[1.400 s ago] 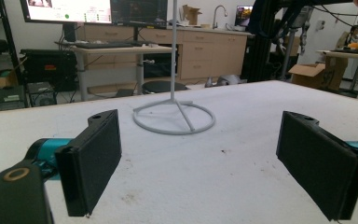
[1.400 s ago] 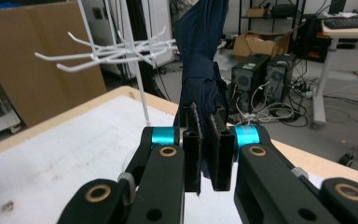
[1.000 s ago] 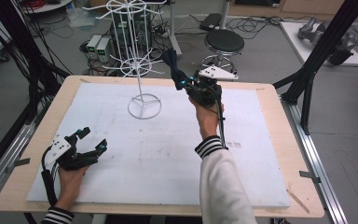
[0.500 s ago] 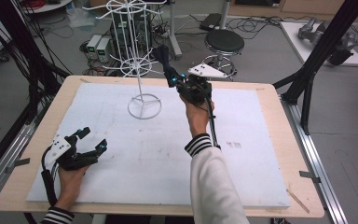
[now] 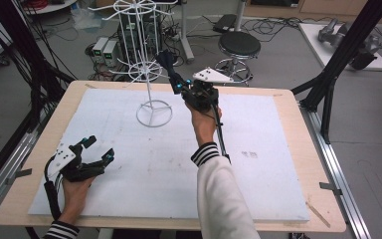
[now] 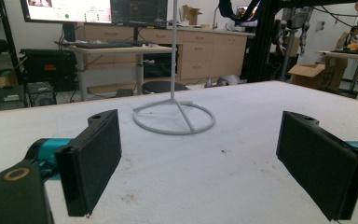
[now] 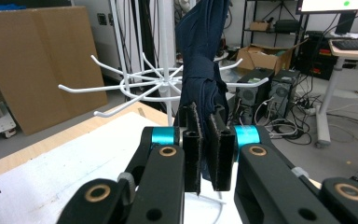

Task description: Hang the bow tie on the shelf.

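Beside the white wire rack (image 5: 149, 74), the right gripper (image 5: 175, 84) had drifted closer to the lower ring of hooks than 1 second earlier, jaws clamped on a dark blue cloth (image 7: 204, 70). Hanging it looked imminent. Well short of the rack, the left gripper (image 5: 95, 149) rested wide open, holding nothing.

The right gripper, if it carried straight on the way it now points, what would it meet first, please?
Probably the white wire rack. The right gripper, its jaws shut on a dark blue cloth, points at the lower ring of prongs and the pole just behind the cloth. How near they are is hard to judge.
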